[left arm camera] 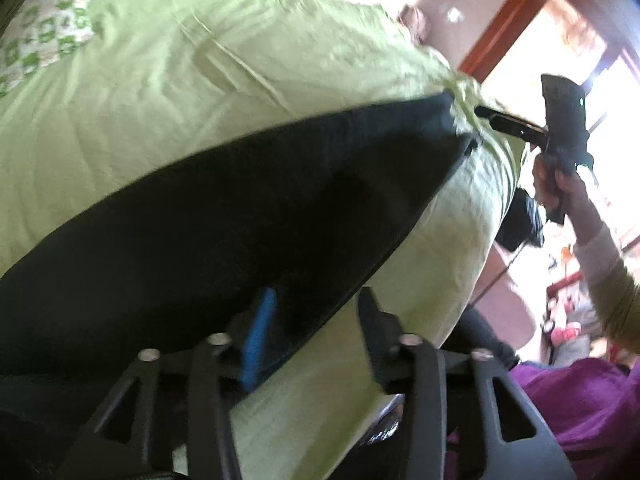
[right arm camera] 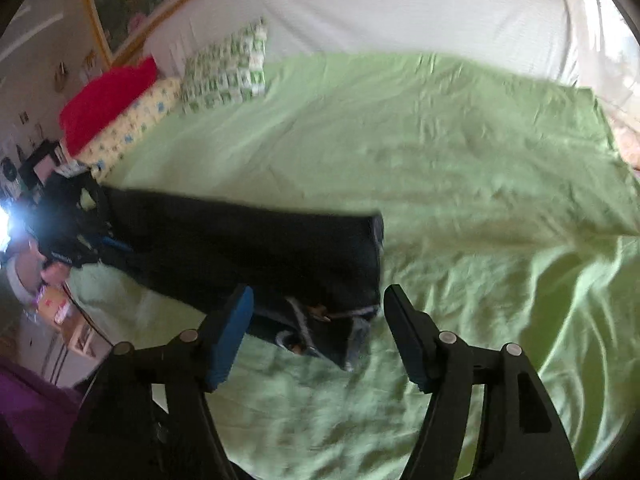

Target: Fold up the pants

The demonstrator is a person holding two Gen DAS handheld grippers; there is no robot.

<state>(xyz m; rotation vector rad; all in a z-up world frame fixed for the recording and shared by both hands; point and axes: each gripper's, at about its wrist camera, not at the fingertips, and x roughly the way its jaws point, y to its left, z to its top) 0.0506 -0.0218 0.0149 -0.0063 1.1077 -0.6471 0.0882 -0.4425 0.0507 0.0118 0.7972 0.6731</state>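
Dark pants (right arm camera: 240, 248) lie as one long strip on a green bedsheet (right arm camera: 460, 152). The waist end, with pale trim, is nearest the right wrist camera. My right gripper (right arm camera: 318, 304) is open just above that end, and its pads are clear of the cloth. The left wrist view shows the same pants (left arm camera: 240, 208) stretching away across the sheet (left arm camera: 200, 80). My left gripper (left arm camera: 316, 320) is open at the near end, with the cloth's edge lying between the fingers but not pinched. A hand holds the right gripper (left arm camera: 486, 118) at the far end. The left gripper (right arm camera: 80, 236) is blurred at the left.
Red (right arm camera: 108, 100), yellow (right arm camera: 136, 120) and green-checked (right arm camera: 224, 72) pillows sit at the head of the bed by a white headboard (right arm camera: 400, 8). The bed's edge runs close by the person's purple clothing (left arm camera: 580, 408). A wooden window frame (left arm camera: 512, 20) stands beyond.
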